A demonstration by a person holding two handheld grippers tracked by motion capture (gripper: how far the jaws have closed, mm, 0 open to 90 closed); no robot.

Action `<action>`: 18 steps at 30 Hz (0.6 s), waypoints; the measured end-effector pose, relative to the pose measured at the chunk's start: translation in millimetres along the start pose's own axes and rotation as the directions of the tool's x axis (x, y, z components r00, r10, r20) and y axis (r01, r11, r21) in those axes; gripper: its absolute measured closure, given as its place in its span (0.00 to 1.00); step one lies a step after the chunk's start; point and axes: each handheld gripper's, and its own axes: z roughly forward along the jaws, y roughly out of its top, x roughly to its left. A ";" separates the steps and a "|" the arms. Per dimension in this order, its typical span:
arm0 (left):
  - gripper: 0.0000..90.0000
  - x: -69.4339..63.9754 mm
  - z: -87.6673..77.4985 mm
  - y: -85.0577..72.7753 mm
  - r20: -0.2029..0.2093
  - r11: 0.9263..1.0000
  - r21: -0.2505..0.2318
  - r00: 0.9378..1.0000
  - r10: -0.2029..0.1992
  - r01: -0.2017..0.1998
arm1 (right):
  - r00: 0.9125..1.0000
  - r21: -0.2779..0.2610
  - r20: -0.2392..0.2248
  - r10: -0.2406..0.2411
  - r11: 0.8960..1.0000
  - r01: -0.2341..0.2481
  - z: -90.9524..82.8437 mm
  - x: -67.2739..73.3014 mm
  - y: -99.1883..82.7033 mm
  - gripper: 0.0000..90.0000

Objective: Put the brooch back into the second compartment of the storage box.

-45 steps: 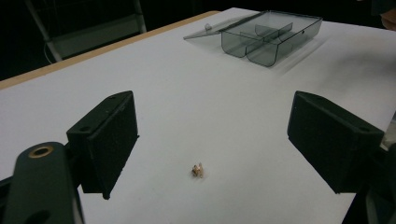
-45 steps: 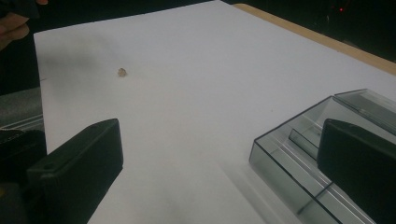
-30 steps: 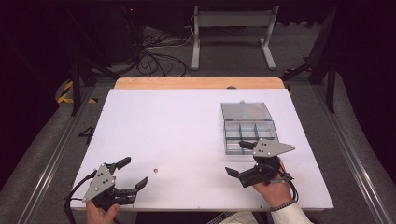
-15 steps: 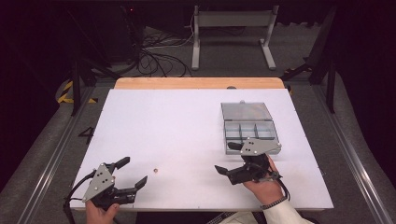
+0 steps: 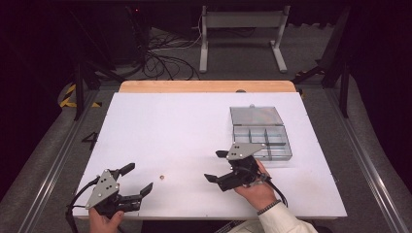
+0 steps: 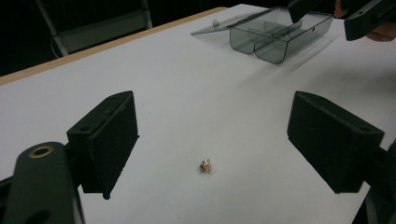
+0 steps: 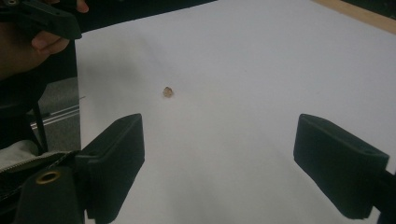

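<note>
A tiny tan piece [image 5: 163,176] lies on the white table [image 5: 184,126], between my two grippers. My left gripper [image 5: 139,177] rests near the front left edge, open, with the piece [image 6: 205,165] just ahead of its pads and nothing between them. My right gripper [image 5: 214,166] points left toward the piece [image 7: 168,91], still a short way from it. Its jaws have just been closing a little but stand open with nothing between them. A clear compartment box [image 5: 262,141] with its lid [image 5: 256,115] laid back sits behind the right hand.
The box [image 6: 275,35] is at the right side of the table. A wooden strip [image 5: 209,86] runs along the far edge. Cables and a metal stand [image 5: 240,19] lie on the floor beyond. The person's left hand [image 7: 28,46] is off to the left.
My right gripper has moved left, away from the box and toward the tan piece, and its jaws look slightly narrower. The left gripper has stayed put.
</note>
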 end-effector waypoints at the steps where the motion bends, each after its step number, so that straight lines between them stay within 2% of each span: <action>1: 0.19 0.1 0.0 -0.1 -0.001 1.000 0.001 1.000 0.000 0.000 | 1.000 0.003 -0.004 -0.002 1.000 0.002 3.7 1.0 1.2 0.19; 6: 0.19 1.0 -0.5 -0.1 -0.005 1.000 0.000 1.000 0.002 -0.002 | 0.999 0.022 -0.032 -0.008 1.000 0.009 25.4 6.5 7.5 0.20; 8: 0.19 0.8 -0.6 -0.5 -0.004 1.000 -0.002 1.000 -0.010 0.010 | 0.999 0.025 -0.035 -0.009 1.000 0.010 28.8 7.4 8.4 0.21; 14: 0.19 2.4 -0.5 -0.9 -0.014 1.000 0.012 1.000 -0.014 0.014 | 0.999 0.037 -0.041 -0.013 0.999 0.015 46.2 11.4 12.3 0.23; 16: 0.19 3.1 0.2 -1.0 -0.028 1.000 0.024 1.000 -0.003 0.004 | 0.999 0.039 -0.037 -0.016 0.999 0.018 51.0 11.3 12.7 0.23; 18: 0.19 3.1 0.2 -1.1 -0.028 1.000 0.024 1.000 -0.012 0.012 | 0.999 0.044 -0.042 -0.010 0.999 0.012 56.1 10.4 13.2 0.23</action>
